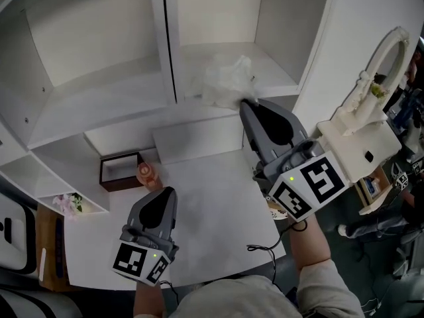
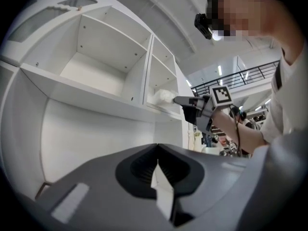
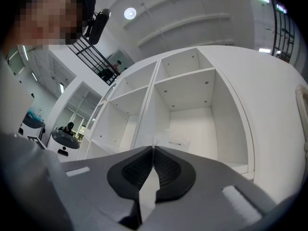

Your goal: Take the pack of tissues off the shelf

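The pack of tissues (image 1: 225, 81), a crinkled white plastic bundle, lies at the front edge of the right shelf compartment (image 1: 278, 78). My right gripper (image 1: 246, 103) reaches up to it, jaws closed on the pack's near edge. In the right gripper view the jaws (image 3: 153, 148) meet at their tips, and the pack (image 3: 174, 142) with its small label shows just beyond them. The left gripper view shows the pack (image 2: 162, 96) against the right gripper (image 2: 182, 100). My left gripper (image 1: 167, 192) hangs low over the white table (image 1: 218, 211), shut and holding nothing (image 2: 157, 148).
A dark brown open box (image 1: 120, 169) and a small pink-orange object (image 1: 147, 173) sit at the table's back left. Pale flowers (image 1: 66, 204) lie on a low shelf at left. A white ornate arched stand (image 1: 371, 105) rises at right. The left shelf compartment (image 1: 99, 91) holds nothing.
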